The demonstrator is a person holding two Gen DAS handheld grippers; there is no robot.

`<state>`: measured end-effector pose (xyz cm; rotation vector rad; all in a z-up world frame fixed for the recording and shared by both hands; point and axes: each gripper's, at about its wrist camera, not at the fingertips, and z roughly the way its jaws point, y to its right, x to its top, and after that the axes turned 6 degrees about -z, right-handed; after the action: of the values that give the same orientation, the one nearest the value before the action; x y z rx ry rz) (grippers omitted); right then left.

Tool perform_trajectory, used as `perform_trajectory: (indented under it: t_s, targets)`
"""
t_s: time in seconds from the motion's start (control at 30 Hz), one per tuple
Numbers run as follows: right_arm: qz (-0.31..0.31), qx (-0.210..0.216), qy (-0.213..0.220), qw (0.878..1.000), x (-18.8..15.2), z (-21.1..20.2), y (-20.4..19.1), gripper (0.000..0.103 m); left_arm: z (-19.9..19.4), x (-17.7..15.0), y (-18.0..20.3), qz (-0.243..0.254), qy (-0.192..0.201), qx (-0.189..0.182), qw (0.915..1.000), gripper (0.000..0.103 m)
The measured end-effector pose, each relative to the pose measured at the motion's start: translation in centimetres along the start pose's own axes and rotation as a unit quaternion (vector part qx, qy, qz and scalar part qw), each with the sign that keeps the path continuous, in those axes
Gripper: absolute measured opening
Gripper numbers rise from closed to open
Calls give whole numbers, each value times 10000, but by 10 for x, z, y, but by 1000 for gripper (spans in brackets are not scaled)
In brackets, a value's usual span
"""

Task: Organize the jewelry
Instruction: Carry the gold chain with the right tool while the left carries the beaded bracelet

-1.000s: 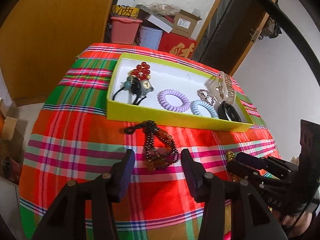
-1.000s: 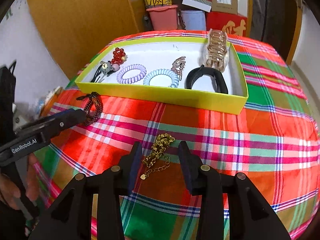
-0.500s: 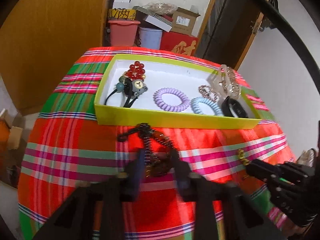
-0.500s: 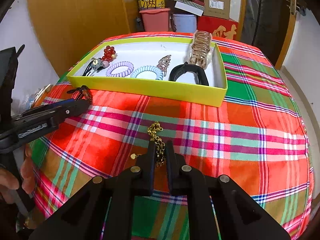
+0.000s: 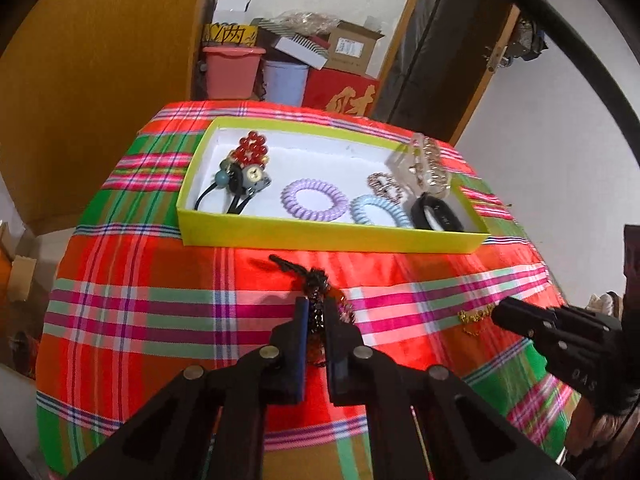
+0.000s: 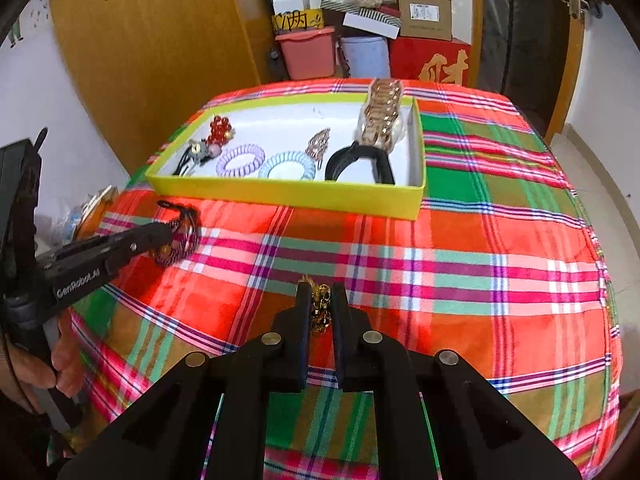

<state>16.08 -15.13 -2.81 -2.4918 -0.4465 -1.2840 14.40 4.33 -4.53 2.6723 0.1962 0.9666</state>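
both jaws just closed. left hand-held gripper (image 5: pixel 315 320) now clamps the dark beaded bracelet (image 5: pixel 316 292); right hand-held gripper (image 6: pixel 321 307) clamps the gold chain (image 6: pixel 321 303). both pieces on the worktop (image 6: pixel 460 264), just in front of the yellow tray (image 6: pixel 288 195). likely next: lift, carry into tray.

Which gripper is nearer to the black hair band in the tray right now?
Right. The right gripper, shut on the gold chain, sits in front of the tray end holding the black hair band. The left gripper, having just closed on the beaded bracelet, sits toward the opposite end.
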Motion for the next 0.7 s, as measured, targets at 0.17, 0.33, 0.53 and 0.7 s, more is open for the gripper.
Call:
perform_trajectory:
  t_s: [0.17,0.33,0.53,0.7]
  targets:
    - [77,68,104,9999,7,-11,5,9,-15,3,6,34,88,-143,9999,6]
    - [49,130,185,9997,15,-18,5,6,-27,12,8,18,198,-291,9994,6]
    - [-79,120,264,9995,23,-23,2,6,-35,22,12,82,302,-383,9988,6]
    - [-143,129,358,9992,30,-28,2,6,-38,30,16,119,356,-456,9983,6]
